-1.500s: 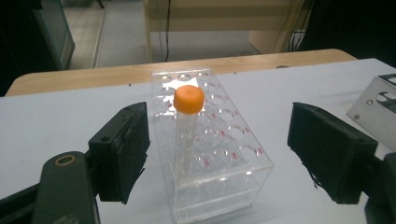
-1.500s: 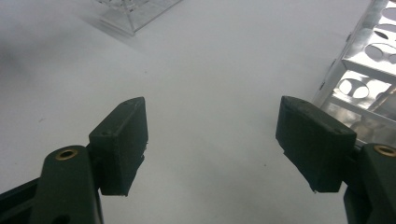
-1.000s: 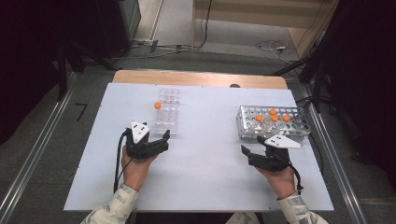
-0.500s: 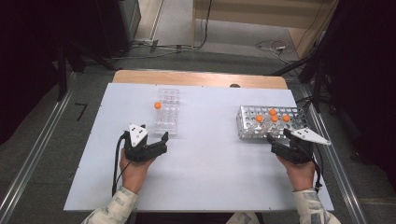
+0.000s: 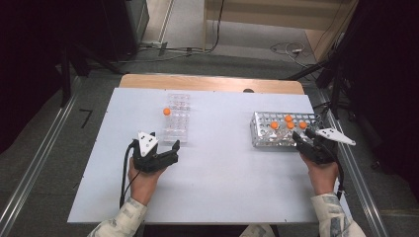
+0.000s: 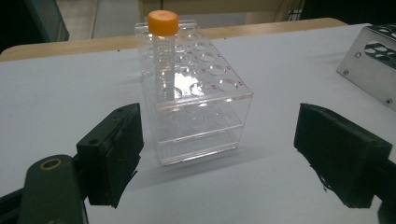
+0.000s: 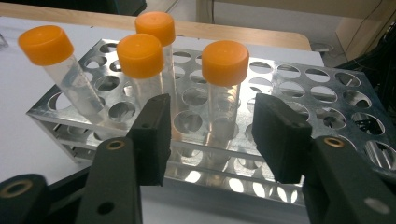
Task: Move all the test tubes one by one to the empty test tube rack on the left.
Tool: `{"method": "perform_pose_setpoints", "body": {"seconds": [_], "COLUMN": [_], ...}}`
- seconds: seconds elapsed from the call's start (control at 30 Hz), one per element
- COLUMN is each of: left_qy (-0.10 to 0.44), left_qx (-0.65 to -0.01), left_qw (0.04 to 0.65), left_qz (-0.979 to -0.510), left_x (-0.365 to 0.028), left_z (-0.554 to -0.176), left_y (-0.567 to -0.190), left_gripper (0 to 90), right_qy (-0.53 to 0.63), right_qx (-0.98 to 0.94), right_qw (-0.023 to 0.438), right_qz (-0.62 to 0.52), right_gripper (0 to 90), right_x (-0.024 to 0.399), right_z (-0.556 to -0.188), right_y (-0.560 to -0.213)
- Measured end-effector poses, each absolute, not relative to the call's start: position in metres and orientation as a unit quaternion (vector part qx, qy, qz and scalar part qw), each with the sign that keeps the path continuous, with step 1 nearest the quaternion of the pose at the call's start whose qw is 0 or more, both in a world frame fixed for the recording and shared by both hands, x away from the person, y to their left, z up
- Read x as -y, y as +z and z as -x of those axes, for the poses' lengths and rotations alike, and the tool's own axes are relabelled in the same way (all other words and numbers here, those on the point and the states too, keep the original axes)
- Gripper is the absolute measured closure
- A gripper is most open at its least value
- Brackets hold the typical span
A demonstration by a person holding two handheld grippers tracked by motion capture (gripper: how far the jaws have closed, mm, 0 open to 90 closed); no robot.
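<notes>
- The tube nearest the right claw (image 7: 212, 135) is an orange-capped clear tube (image 7: 223, 88) standing upright in the metal rack (image 5: 262, 129), which sits near the right edge of the table (image 5: 222, 197).
- Three more capped tubes (image 7: 140, 65) stand in neighbouring holes; spacing is tight.
- Judged handling: light, rigid, smooth-walled and likely slippery; it could crack if squeezed hard. The best hold appears to be just below the cap, lifting straight up to clear the hole.
- The right claw's jaws stand at middling width and have just been closing; the tube lines up between them but lies beyond, untouched.
- The left claw (image 6: 233, 163) is wide open and empty, resting before the clear plastic rack (image 6: 201, 116) near the table's middle, which carries one capped tube (image 6: 164, 56).
</notes>
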State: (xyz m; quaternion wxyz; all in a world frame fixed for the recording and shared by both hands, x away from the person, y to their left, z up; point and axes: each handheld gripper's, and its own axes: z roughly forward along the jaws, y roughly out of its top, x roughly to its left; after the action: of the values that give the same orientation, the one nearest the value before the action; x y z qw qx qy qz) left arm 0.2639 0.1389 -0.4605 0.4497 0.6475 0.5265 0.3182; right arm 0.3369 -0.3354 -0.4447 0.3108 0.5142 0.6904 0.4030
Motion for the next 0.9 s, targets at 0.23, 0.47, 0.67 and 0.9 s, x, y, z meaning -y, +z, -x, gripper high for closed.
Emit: {"method": "perform_pose_setpoints", "body": {"seconds": [0.23, 0.47, 0.67, 0.9], "left_qy": [0.317, 0.316, 0.315, 0.314], "left_qx": [-0.525, -0.526, -0.526, -0.525], "left_qw": [0.448, 0.449, 0.450, 0.449], "left_qz": [-0.650, -0.650, -0.650, -0.651], "left_x": [-0.138, -0.138, -0.138, -0.137], "left_z": [-0.264, -0.265, -0.264, -0.264], "left_y": [-0.462, -0.462, -0.462, -0.462], "left_gripper": [15.9, 15.9, 15.9, 15.9], "right_qy": [0.399, 0.401, 0.398, 0.406], "right_qx": [-0.690, -0.689, -0.691, -0.681], "right_qw": [0.307, 0.308, 0.311, 0.321], "right_qz": [-0.520, -0.519, -0.518, -0.517], "right_gripper": [55.9, 60.9, 67.8, 71.4], "right_x": [0.337, 0.336, 0.336, 0.338], "right_z": [-0.346, -0.351, -0.355, -0.352], "right_y": [-0.450, -0.452, -0.454, -0.446]}}
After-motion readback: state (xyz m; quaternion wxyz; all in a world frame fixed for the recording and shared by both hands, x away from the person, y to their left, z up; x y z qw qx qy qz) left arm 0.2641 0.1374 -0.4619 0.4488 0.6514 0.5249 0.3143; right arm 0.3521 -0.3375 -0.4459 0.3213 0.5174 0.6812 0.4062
